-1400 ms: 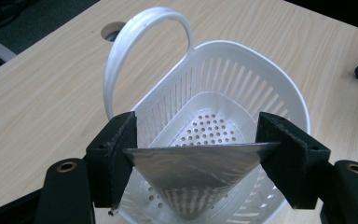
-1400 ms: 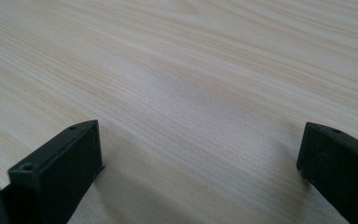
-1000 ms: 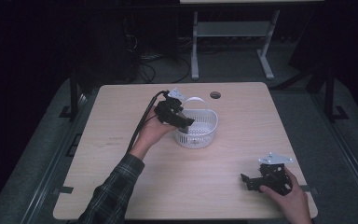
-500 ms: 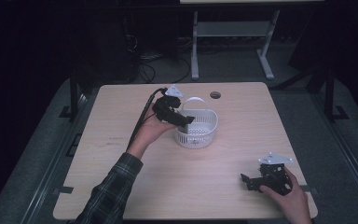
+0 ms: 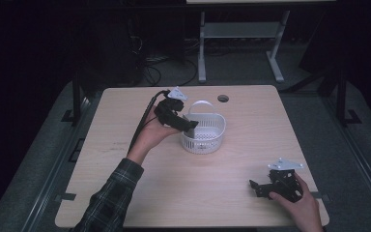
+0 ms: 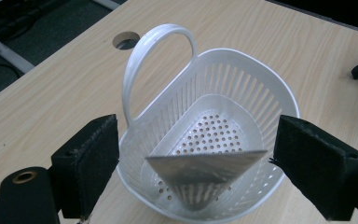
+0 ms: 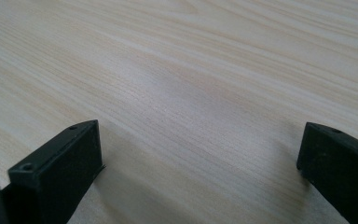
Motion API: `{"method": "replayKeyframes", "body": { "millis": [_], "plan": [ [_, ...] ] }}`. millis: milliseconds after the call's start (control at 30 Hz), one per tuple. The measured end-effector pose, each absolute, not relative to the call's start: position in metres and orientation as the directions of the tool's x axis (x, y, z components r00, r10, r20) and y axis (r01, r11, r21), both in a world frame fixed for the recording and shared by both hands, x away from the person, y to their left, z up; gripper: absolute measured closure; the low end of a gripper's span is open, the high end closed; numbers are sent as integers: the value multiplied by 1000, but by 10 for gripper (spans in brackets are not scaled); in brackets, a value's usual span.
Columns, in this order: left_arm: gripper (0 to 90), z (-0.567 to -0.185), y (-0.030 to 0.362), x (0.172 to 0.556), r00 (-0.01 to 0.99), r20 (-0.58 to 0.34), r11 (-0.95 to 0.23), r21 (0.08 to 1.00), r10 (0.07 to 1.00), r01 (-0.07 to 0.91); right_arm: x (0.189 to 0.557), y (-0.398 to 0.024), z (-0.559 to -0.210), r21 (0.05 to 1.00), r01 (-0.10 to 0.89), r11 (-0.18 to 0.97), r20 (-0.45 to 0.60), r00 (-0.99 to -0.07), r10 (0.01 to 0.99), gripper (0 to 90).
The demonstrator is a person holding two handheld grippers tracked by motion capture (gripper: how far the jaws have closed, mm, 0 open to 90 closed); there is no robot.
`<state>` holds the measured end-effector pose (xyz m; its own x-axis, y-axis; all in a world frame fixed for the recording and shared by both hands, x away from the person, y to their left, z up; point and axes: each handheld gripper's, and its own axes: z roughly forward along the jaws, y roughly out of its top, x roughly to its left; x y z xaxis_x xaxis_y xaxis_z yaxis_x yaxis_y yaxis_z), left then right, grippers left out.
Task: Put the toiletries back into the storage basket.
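Left tool over basket, jaws just opened.

Left tool (image 5: 189, 124) released above white basket (image 5: 204, 134) mid-tabletop (image 5: 251, 125); grey triangular piece (image 6: 205, 170) lies inside, directly below, clear of both pads. Right tool (image 5: 263, 189) spread, empty, near corner, well apart.

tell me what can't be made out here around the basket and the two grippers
- Grey flat piece in the white basket, left gripper view: what it is stays unclear; its tip blurs into the slats.
- Left gripper, high view: too small and dark to see the gap between the open jaws.
- Right gripper, high view: the hand covers part of it.
- Table hole: too small to see inside.
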<state>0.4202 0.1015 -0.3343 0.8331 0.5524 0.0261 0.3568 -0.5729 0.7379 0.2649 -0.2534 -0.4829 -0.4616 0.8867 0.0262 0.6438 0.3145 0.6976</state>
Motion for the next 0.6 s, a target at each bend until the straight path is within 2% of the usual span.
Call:
{"method": "replayKeyframes", "body": {
  "millis": [600],
  "plan": [
    [138, -335, 132, 401, 824, 12, -554, 746, 566, 369, 265, -253, -483, 698, 643, 315, 25, -462, 887, 0]
  ]
}}
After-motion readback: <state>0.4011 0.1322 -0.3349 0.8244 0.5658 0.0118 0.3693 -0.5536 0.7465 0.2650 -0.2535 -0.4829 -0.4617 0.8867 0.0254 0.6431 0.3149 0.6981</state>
